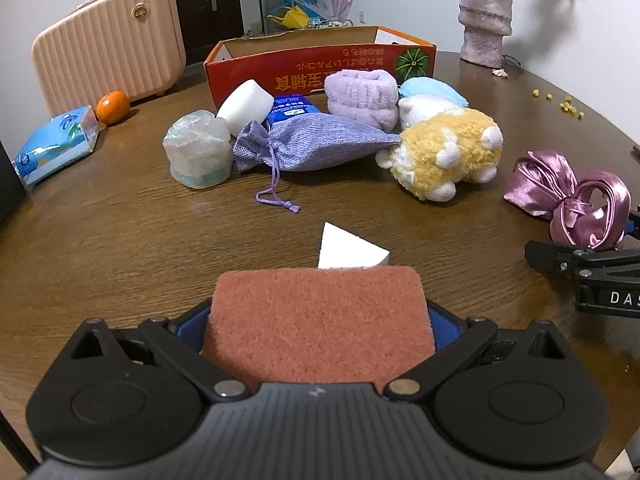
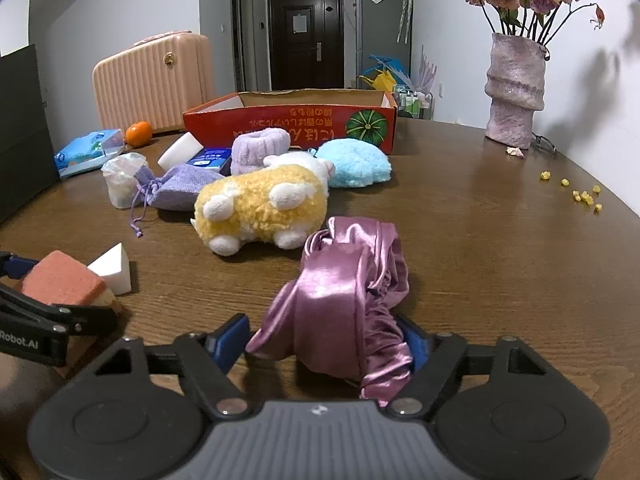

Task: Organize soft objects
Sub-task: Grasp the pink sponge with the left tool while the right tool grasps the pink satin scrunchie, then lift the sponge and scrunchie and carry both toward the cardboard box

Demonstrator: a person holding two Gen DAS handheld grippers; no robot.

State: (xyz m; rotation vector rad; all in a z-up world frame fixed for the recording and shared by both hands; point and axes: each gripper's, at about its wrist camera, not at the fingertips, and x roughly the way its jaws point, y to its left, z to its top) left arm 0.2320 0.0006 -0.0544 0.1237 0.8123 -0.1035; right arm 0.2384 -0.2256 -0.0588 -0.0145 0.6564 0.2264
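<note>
Room: white walls, dark door [image 2: 306, 38] at the back, round wooden table [image 2: 480, 248] in front

Suitcase [image 1: 108, 56], pink, ribbed, upright at the table's far left edge

Box [image 1: 320, 60], red card, open-topped, printed text upside down, at the far middle of the table

Vase [image 2: 514, 90], pinkish, with dried roses, far right; yellow crumbs [image 2: 576, 192] scattered near it

Plush [image 1: 444, 152], yellow and white, lying on its side in front of the box, a white plush touching it behind

Blue plush [image 2: 354, 162], just right of the white one, close to the box

Towel roll [image 1: 362, 94], lilac, against the box front

Pouch [image 1: 312, 144], lilac, drawstring trailing forward, lying on a blue packet

Satin cloth [image 2: 344, 300], mauve, bunched, on the table's near right; right gripper [image 2: 332, 344] stands around its near end, right pad in the folds, left pad clear of it, so half-apart and not clamped

Tissue pack [image 1: 56, 144], blue, far left, an orange [image 1: 113, 107] beside it

Sponge [image 1: 316, 320], rust-red top, clamped between the pads of the left gripper [image 1: 316, 326], near middle

Shiny wrapped roll [image 1: 198, 148], left of the pouch, a white block [image 1: 246, 106] leaning behind it

White wedge [image 1: 348, 250], just beyond the sponge
</note>
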